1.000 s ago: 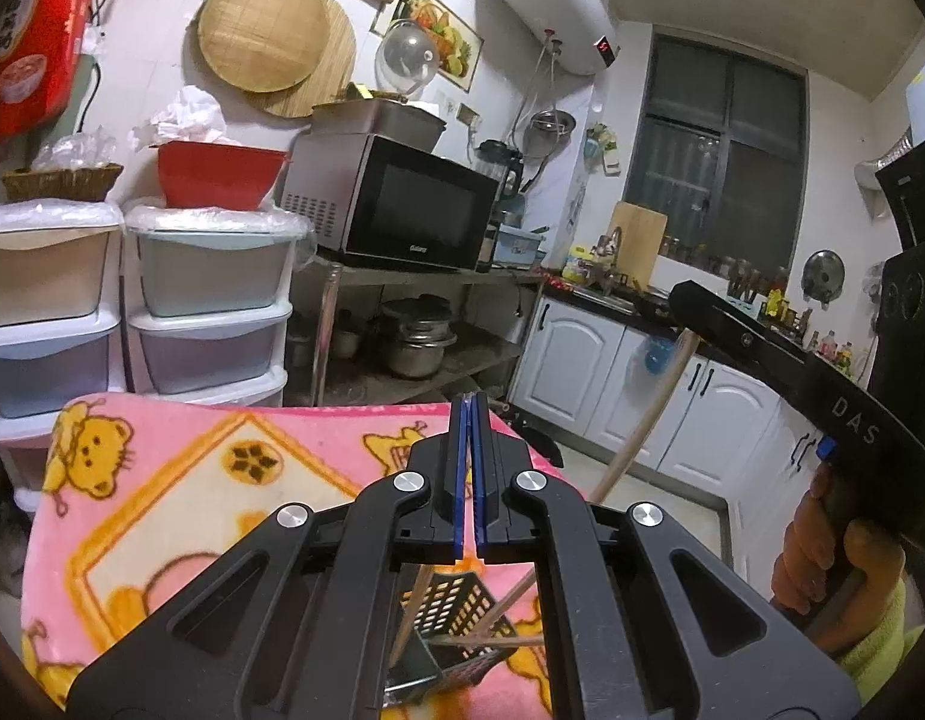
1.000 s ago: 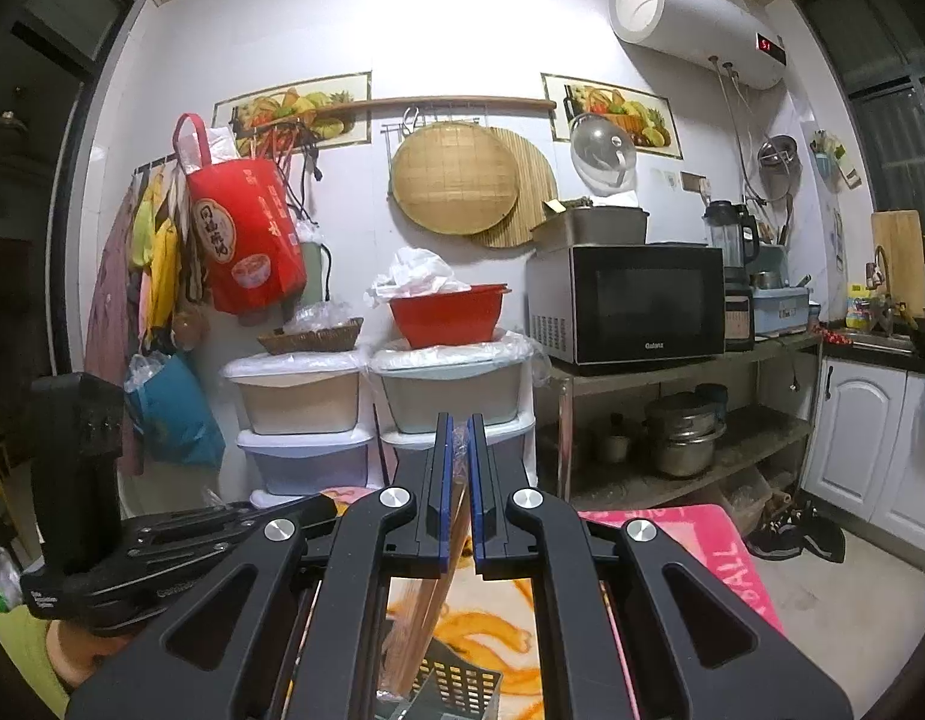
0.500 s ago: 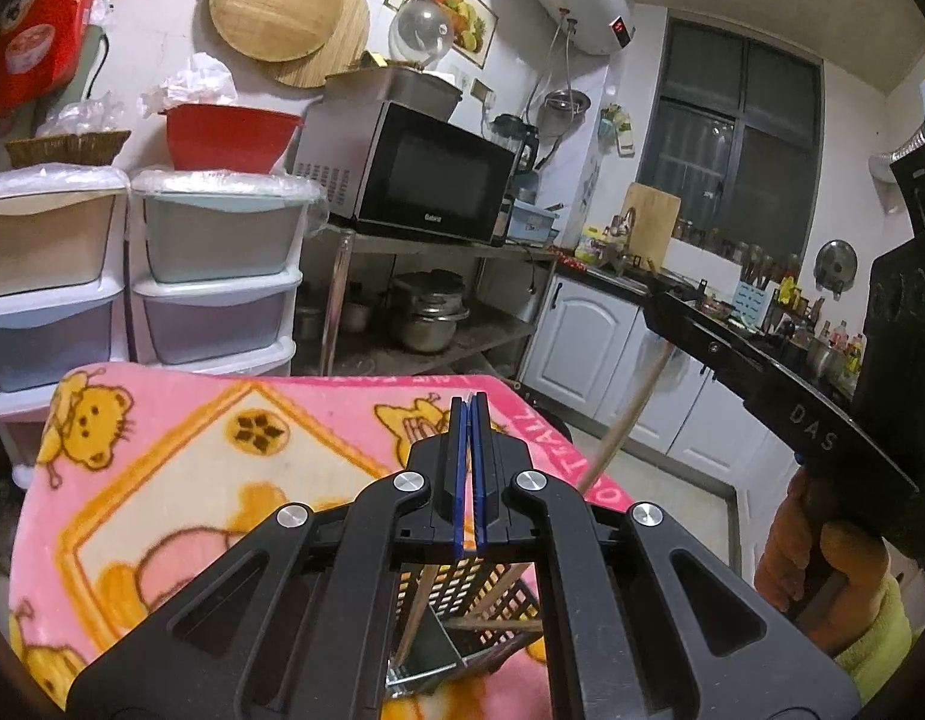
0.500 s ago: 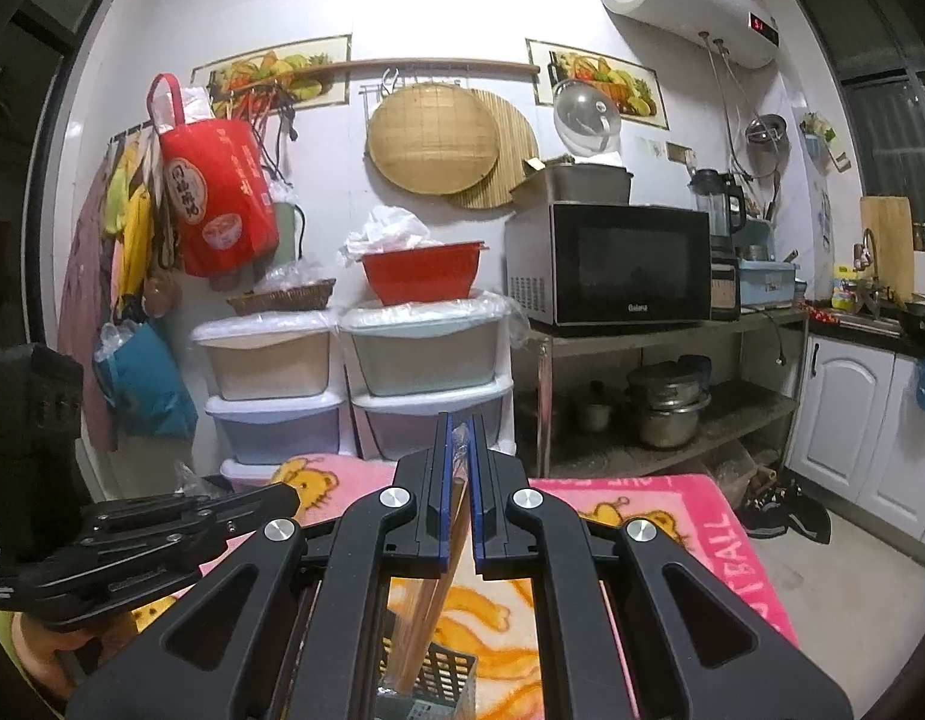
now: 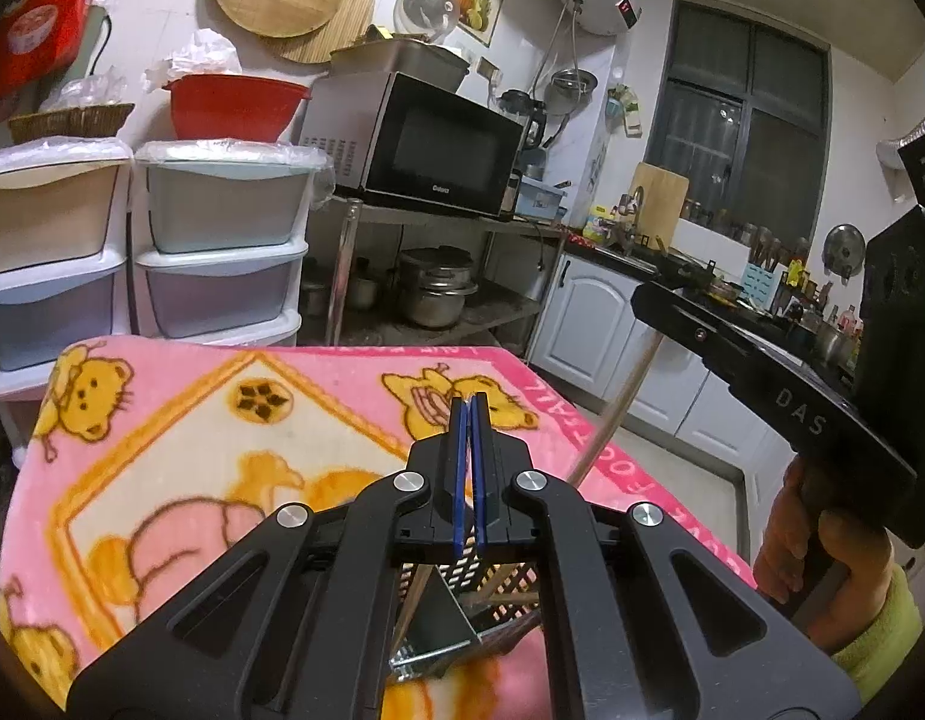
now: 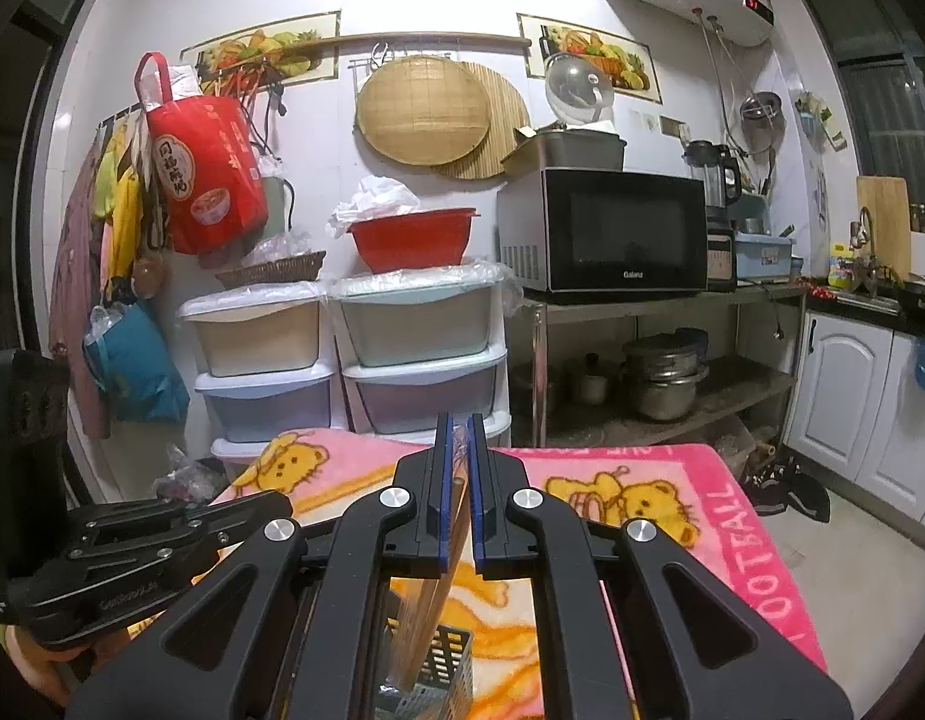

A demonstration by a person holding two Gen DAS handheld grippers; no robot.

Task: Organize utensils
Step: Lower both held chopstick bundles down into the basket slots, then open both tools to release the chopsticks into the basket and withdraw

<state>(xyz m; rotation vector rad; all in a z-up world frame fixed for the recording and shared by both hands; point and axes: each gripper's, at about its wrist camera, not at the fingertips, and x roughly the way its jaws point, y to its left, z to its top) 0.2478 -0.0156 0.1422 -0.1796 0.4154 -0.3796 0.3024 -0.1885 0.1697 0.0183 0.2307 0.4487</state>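
A black perforated utensil holder [image 5: 513,582] stands on the pink cartoon blanket [image 5: 192,420], just under my left gripper [image 5: 469,420]. That gripper is shut and nothing shows between its blue pads. A few sticks and a shiny metal piece [image 5: 438,624] lie inside the holder. My right gripper [image 6: 456,429] is shut on a bundle of wooden chopsticks [image 6: 447,546], which slants down so that its lower end is in the holder [image 6: 450,666]. In the left wrist view the chopsticks [image 5: 612,420] hang from the right gripper [image 5: 645,303], which a hand holds.
The blanket-covered table [image 6: 672,516] ends close to stacked plastic drawers [image 6: 420,360] and a metal shelf carrying a microwave [image 6: 606,234] and pots. White cabinets [image 5: 588,318] and open floor lie to the right. The left gripper [image 6: 270,507] sits low at the left.
Both grippers have sunk toward the table. More of the blanket and the holder shows now, and the chopsticks reach lower into the holder. Both jaws stayed shut.
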